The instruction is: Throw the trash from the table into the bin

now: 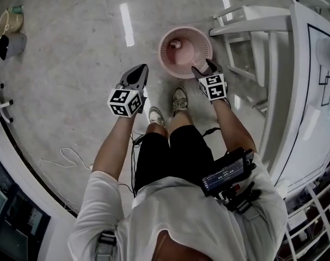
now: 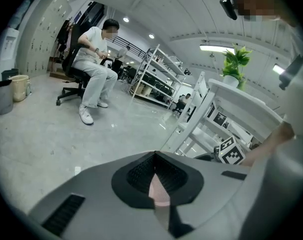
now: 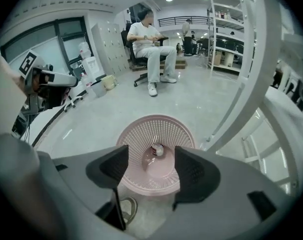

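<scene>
A round pink mesh bin (image 1: 185, 50) stands on the floor in front of the person's feet. One small crumpled piece of trash (image 1: 176, 44) lies on its bottom. My right gripper (image 1: 206, 68) hangs over the bin's near right rim, open, with nothing between its fingers. In the right gripper view the bin (image 3: 155, 134) and the trash (image 3: 157, 150) show through the gap of the right gripper (image 3: 151, 171). My left gripper (image 1: 136, 78) is shut, left of the bin over bare floor. In the left gripper view the left gripper (image 2: 155, 176) has its pads pressed together.
The white table (image 1: 312, 91) and its frame (image 3: 241, 84) stand close on the right. A person sits on an office chair (image 3: 149, 49) across the room. Shelving (image 2: 156, 79) lines the far side. Two small bins (image 2: 3, 96) stand at the left. A cable (image 1: 67, 159) lies on the floor.
</scene>
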`<state>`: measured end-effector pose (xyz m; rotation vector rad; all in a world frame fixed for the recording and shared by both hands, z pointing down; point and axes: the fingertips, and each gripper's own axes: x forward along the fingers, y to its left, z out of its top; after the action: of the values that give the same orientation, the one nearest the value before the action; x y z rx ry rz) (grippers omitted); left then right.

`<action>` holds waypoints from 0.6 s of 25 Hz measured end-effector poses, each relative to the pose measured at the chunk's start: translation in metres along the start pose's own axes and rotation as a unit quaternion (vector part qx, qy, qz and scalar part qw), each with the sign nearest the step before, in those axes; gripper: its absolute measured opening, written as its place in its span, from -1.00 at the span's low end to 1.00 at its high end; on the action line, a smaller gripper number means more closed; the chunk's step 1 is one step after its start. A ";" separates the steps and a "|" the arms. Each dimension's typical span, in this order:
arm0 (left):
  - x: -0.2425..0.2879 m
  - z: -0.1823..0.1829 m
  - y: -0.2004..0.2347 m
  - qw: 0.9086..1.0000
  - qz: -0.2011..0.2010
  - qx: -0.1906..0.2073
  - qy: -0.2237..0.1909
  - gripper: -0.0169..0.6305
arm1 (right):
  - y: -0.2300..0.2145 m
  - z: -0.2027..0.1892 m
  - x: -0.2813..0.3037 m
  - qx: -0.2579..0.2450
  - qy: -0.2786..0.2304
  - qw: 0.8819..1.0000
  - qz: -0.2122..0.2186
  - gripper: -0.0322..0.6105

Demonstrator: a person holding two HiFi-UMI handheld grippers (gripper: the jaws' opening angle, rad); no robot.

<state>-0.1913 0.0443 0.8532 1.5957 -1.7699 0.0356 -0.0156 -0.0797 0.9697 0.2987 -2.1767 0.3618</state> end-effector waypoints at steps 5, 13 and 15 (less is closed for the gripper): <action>-0.039 0.046 -0.035 1.000 -0.011 0.015 -0.007 -0.93 | 0.020 0.039 -0.069 0.009 -0.032 0.999 -0.009 0.01; -0.103 0.143 -0.104 0.997 -0.040 0.050 -0.029 -0.93 | 0.050 0.124 -0.198 0.015 -0.094 0.995 -0.021 -0.09; -0.114 0.168 -0.124 0.996 -0.052 0.062 -0.036 -0.93 | 0.052 0.147 -0.233 0.019 -0.118 0.992 -0.030 -0.13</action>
<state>-0.1720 0.0321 0.6164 1.7982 -1.7659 0.0397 -0.0065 -0.0655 0.6904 0.4477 -2.3876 0.3498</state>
